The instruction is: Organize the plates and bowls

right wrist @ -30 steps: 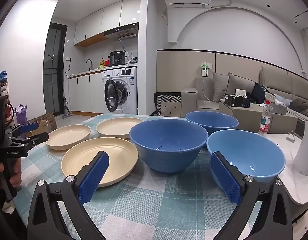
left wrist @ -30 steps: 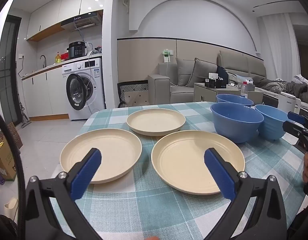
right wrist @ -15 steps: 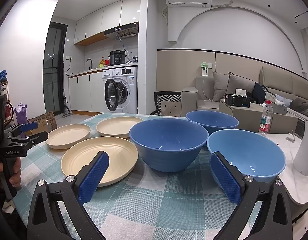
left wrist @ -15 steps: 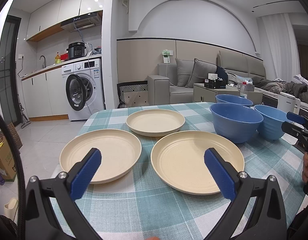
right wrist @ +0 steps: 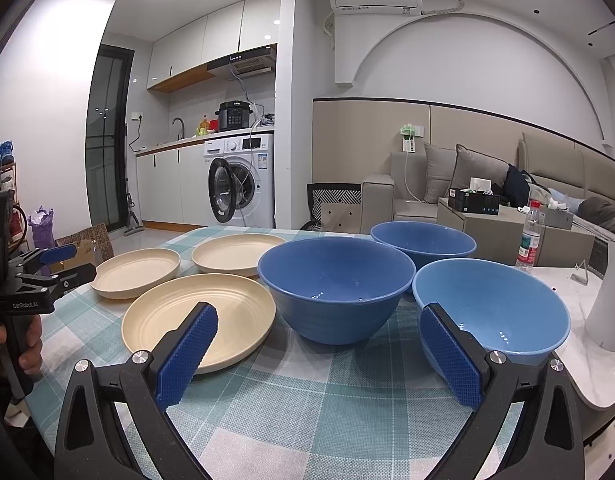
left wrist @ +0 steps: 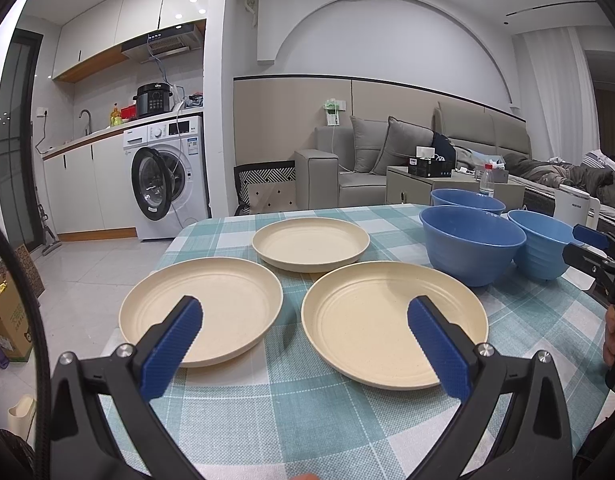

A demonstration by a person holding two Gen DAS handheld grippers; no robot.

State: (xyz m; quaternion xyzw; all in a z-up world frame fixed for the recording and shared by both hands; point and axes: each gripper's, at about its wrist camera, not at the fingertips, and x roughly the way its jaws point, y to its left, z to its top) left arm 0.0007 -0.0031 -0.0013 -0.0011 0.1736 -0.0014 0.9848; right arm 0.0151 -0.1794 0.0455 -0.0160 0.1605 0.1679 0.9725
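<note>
Three cream plates lie on the checked tablecloth (left wrist: 291, 408): a left one (left wrist: 211, 304), a near right one (left wrist: 379, 320) and a smaller far one (left wrist: 311, 242). Three blue bowls stand to the right: a dark one (right wrist: 335, 284), a far one (right wrist: 423, 240) and a lighter one (right wrist: 495, 304). My left gripper (left wrist: 305, 316) is open and empty, held above the near edges of the two front plates. My right gripper (right wrist: 321, 328) is open and empty, in front of the dark bowl and the lighter bowl.
The table's left edge (left wrist: 163, 260) drops to a tiled floor. A white marble counter (right wrist: 579, 364) with a white appliance (right wrist: 611, 296) adjoins the table on the right. A washing machine (left wrist: 167, 184) and sofa (left wrist: 407, 160) stand behind.
The left gripper has drawn back slightly, so the plates sit a little farther away. The right view is nearly unchanged. Both grippers stay open.
</note>
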